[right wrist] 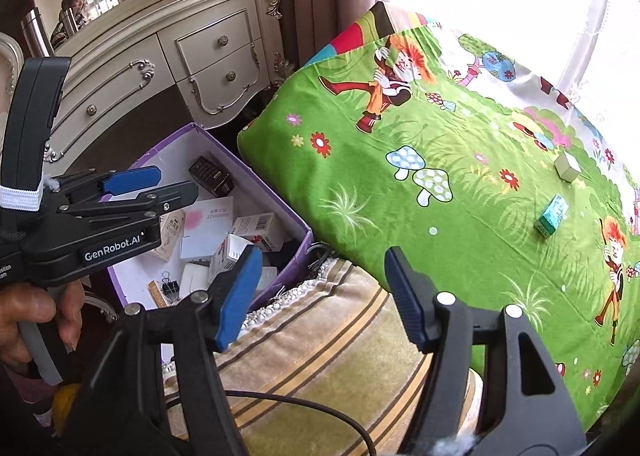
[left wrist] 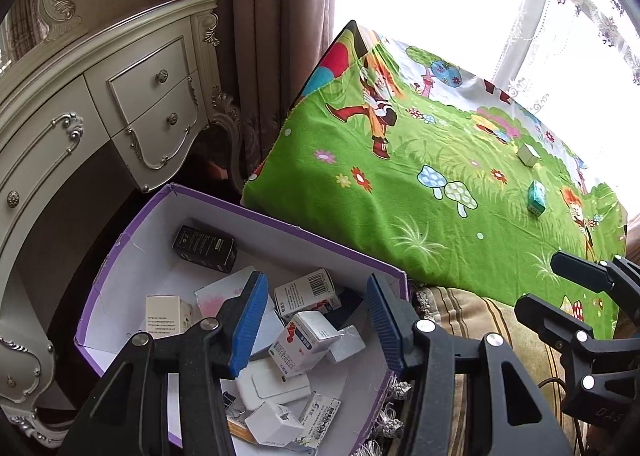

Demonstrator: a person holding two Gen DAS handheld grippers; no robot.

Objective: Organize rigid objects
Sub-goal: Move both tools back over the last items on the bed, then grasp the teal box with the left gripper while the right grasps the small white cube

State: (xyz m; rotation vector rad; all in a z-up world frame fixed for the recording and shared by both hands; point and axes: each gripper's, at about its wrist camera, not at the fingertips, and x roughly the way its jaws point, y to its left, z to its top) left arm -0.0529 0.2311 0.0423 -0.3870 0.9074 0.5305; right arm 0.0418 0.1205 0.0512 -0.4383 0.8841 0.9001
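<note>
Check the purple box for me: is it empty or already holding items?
Holding items. The purple box has no lid on and contains a black carton and several white cartons piled on its floor.

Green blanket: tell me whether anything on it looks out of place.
Two small boxes lie loose on the green blanket: a white box and a teal box nearer the camera. Every other small box sits in the purple-edged box beside the bed, so these two look left behind.
</note>
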